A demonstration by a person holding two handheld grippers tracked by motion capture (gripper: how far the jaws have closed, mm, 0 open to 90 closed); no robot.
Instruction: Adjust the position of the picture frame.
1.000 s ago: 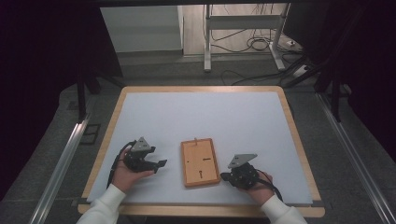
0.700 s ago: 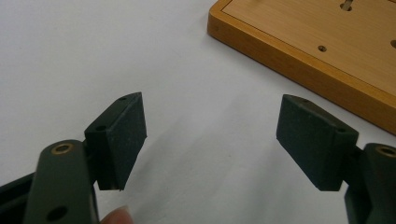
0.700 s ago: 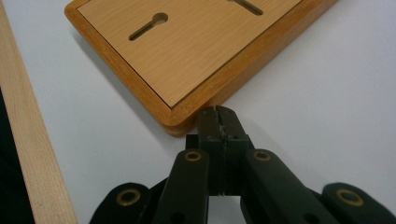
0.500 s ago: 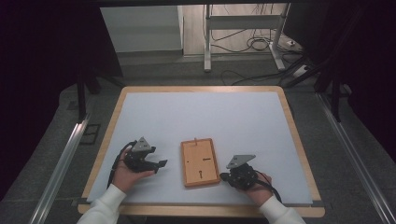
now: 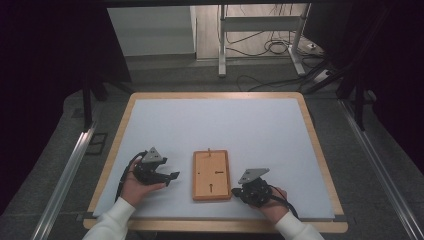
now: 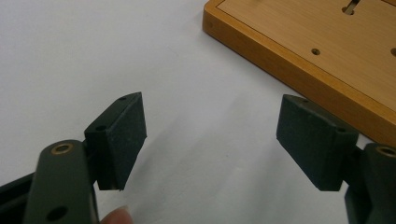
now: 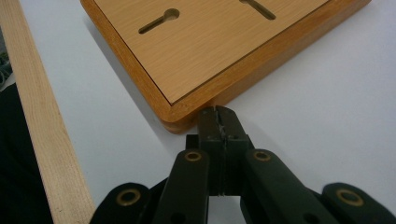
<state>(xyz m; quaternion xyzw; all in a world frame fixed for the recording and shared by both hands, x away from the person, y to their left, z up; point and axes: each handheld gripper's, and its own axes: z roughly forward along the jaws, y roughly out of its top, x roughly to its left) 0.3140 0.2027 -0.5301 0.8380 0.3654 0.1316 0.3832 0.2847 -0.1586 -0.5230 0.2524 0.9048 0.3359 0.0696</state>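
The wooden board [image 5: 211, 175] lies flat on the white bench [image 5: 220, 130], near the bench's front edge, in the same spot as a second ago. The right gripper [image 5: 239, 192] has crept in from the board's right and now sits with its tip just at the board's front right corner, jaws pressed together on nothing. The left gripper [image 5: 172, 176] stays just left of the board, apart from it, jaws spread wide over bare bench.
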